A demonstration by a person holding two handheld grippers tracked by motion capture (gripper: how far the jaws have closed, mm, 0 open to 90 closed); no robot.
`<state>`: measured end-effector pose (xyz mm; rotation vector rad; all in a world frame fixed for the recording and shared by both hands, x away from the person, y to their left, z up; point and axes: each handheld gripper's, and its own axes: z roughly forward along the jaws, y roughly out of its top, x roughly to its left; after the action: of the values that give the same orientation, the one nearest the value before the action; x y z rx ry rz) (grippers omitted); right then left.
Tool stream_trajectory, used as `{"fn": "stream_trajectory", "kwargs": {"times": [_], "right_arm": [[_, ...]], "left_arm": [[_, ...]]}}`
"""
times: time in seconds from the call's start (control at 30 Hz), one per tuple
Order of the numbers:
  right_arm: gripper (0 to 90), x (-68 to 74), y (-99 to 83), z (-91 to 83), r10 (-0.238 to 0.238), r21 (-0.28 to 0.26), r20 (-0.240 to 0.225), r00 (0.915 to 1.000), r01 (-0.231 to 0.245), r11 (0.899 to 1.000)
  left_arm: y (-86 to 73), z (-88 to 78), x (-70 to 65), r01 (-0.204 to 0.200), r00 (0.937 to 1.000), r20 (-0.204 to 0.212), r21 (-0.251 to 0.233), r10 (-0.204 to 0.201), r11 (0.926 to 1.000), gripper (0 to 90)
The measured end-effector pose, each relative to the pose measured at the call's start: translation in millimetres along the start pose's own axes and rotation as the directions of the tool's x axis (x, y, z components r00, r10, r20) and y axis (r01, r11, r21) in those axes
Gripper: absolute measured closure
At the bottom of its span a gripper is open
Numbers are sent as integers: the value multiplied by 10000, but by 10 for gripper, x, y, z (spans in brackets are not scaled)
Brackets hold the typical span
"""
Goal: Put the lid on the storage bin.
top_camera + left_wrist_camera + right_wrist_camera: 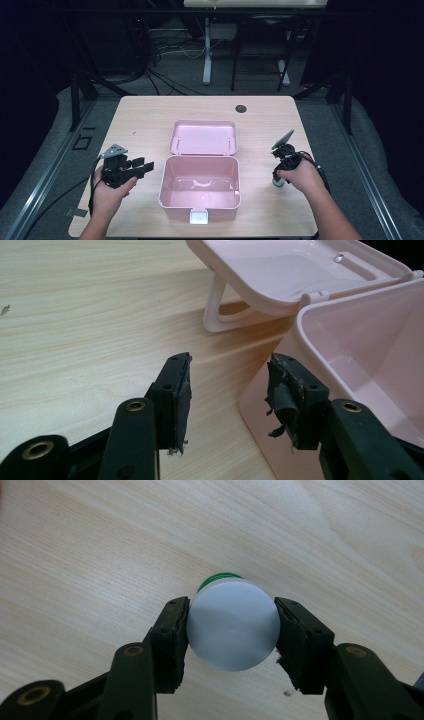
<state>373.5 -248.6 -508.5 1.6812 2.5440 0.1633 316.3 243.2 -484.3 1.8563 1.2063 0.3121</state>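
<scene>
Right tongs pointed straight down over a small white-capped bottle standing upright on the bench, long axis vertical, cap lodged between both pads; contact on both sides apparent, firmness of grip not certain. Bottle located right of the open pink box, well apart from it. Left tongs wide open, empty, just beside the box's left wall. Next transfer judged leftward into the box, right hand nearer.
</scene>
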Motion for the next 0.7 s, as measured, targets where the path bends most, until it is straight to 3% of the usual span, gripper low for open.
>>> {"fn": "stream_trajectory", "kwargs": {"times": [0.6, 0.7], "right_arm": [[503, 17, 13, -65, -59, 202, 27, 10000, 59, 9998], [504, 20, 13, -99, -162, 40, 27, 9999, 162, 9999]], "left_arm": [[-5, 3, 17, 70, 10000, -17, -33, -70, 10000, 520], [-4, -1, 20, 67, 10000, -7, -19, -67, 10000, 519]]}}
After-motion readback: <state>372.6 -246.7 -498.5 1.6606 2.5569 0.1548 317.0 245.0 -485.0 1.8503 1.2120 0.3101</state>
